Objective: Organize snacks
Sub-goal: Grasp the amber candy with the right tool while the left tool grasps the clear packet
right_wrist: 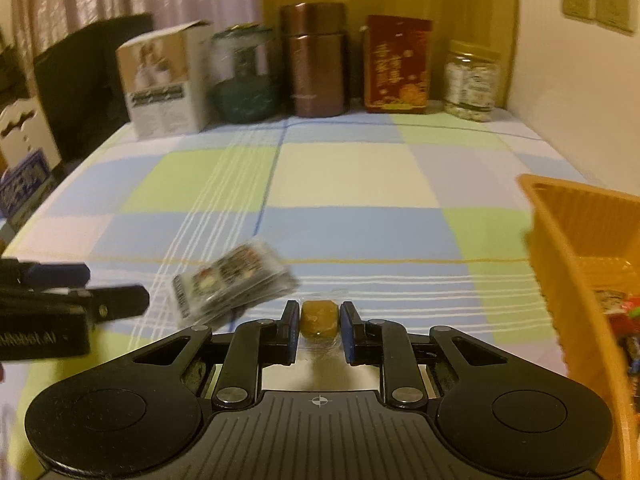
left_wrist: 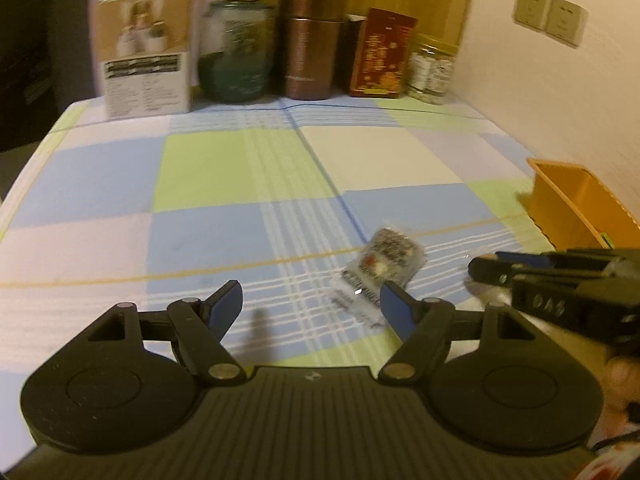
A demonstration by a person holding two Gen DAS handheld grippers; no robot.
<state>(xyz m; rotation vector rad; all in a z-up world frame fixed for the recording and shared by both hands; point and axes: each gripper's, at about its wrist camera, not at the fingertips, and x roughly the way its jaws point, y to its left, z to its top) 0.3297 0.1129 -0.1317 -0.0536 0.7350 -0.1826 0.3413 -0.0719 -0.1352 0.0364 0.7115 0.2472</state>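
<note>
Right gripper (right_wrist: 319,320) was closed on a small amber candy (right_wrist: 319,318) in a clear wrapper, one blue pad against each side; the candy sat low over the checked tablecloth (right_wrist: 352,184), whether touching it or lifted I could not tell. Left gripper (left_wrist: 311,307) stood wide with nothing between its blue-tipped fingers (left_wrist: 227,307); it hovered over the cloth, tilted downward.

A clear snack packet (left_wrist: 382,266) with dark printing lay on the cloth just ahead of the left gripper's right finger and beside the right gripper, apart from both; its print was too blurred to read. Orange basket (right_wrist: 560,240) stood at the right edge of the table, near the right gripper; wrapped snacks (right_wrist: 624,312) in red and mixed colours lay inside it.

Along the far edge, against the wall and curtain, stood in a row from left: a white-and-tan carton (left_wrist: 146,50); a green glass jar (left_wrist: 236,50); a brown metal canister (left_wrist: 311,42); a red printed box (left_wrist: 382,54); a clear plastic jar (left_wrist: 432,68) with a gold lid. Two wall switch plates (left_wrist: 550,16) showed on the right wall.
</note>
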